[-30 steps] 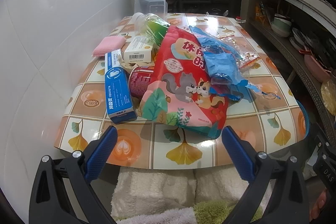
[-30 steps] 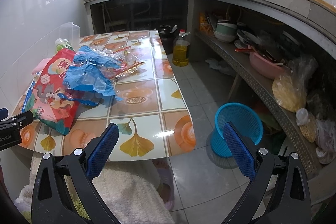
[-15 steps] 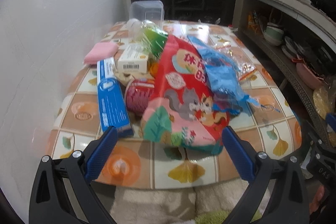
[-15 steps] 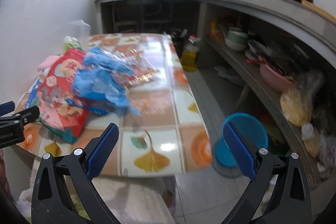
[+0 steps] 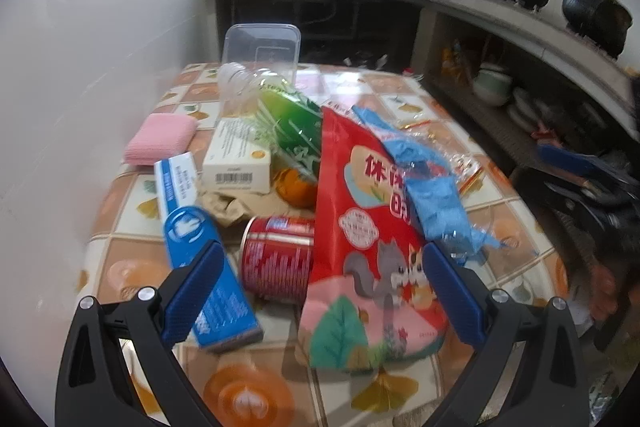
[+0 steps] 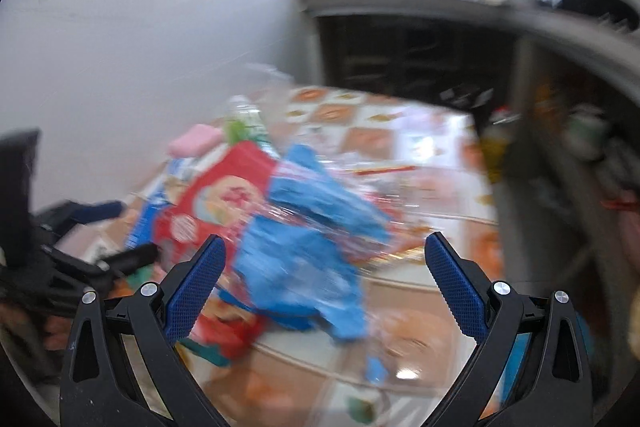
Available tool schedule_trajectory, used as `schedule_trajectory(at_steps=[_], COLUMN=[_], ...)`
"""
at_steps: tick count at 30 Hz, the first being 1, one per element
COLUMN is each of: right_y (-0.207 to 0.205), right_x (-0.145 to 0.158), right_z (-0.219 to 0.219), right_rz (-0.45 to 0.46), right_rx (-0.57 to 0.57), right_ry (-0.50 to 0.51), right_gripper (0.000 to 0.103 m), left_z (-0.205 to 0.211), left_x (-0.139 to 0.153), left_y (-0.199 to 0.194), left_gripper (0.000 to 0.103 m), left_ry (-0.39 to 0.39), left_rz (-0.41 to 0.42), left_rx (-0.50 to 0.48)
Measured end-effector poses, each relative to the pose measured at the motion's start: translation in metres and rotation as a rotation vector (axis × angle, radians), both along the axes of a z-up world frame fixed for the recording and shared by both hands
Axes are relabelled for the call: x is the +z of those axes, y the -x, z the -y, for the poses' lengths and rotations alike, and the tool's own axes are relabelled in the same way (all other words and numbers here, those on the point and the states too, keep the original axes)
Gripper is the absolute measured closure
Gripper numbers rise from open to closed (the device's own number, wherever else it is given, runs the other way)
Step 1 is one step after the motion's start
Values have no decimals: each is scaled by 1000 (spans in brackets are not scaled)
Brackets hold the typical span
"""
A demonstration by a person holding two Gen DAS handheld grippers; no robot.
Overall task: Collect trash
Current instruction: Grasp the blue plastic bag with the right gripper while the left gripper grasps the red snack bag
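trash pile lies under both wide-open, empty tongs, left and right, angled down.

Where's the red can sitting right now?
In the left wrist view the red can lies on its side on the table, low and centre-left, between the blue box and the red snack bag, which covers its right edge.

Trash-heaped tiled table
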State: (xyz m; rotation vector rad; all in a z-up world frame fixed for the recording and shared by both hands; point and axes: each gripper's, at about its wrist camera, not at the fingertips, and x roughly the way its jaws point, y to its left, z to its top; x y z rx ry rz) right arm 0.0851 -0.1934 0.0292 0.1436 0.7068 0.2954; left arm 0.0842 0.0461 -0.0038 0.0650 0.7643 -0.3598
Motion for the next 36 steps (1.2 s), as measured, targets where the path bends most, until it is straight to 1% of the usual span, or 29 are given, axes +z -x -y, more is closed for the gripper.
schedule_trajectory(at_steps=[2, 3, 5, 8, 11, 13, 15, 16, 18, 19, 21, 22, 24, 25, 27, 32, 36], right_y=[-24, -35, -51, -72, -79, -82, -84, -82, -84, -82, -77, -74, -69, -67, -63, -39, -22], right_x=[-8, -12, -23, -42, -54, -57, -60, -62, -66, -67, -66, -64, -61, -60, -58, -41, -27], right_z=[-1, -4, -8, -16, -14, -9, -6, -4, 1, 2, 4, 4, 6, 6, 9, 28, 39], right_rz=[-57, -82, -127, -192, -245, -270, -287, -295, -310, -313, -318, -317, -306, -300, -286, -241, -190], right_rx=[78, 99, 164, 260, 285, 292, 286, 284, 278, 275, 274, 273, 266, 259, 251, 190, 128], right_ry=[-55, -56, -52, 13, 2, -39, -65, -80, -97, -104, -120, -128, -135, -136, -147, -205, -239], right_gripper=[8, 8, 8, 8, 8, 17, 32, 36, 51, 54, 68, 71, 82, 84, 92, 96, 97], left_z=[-4, -6, -10, -13, -13, -14, -14, -14, -14, -13, -13, -13, -12, -12, -11, -13, -16], left_x=[-2, -3, -6, -9, -13, -14, -15, -15, -16, -16, -17, -17, -16, -15, -13, -7, -1], left_y=[-5, -8, -11, -15, -19, -22, -23, -23, -23, -23, -24, -24, -23, -22, -20, -16, -15], left_gripper=[6, 6, 6, 6, 6, 6, 6, 6, 6, 6, 6, 6, 6, 6, 6, 6, 6], left_ry=[34, 48, 88, 134, 141, 141, 146, 146, 142, 138, 130, 126, 119, 116, 114, 132, 178], left_rz=[5, 6, 2, -18, -36, -45, -51, -53, -53, -53, -54, -55, -53, -51, -48, -41, -45], left_rx=[-8, -13, -27, -44, -46, -45, -47, -49, -53, -55, -58, -60, -62, -63, -62, -55, -62])
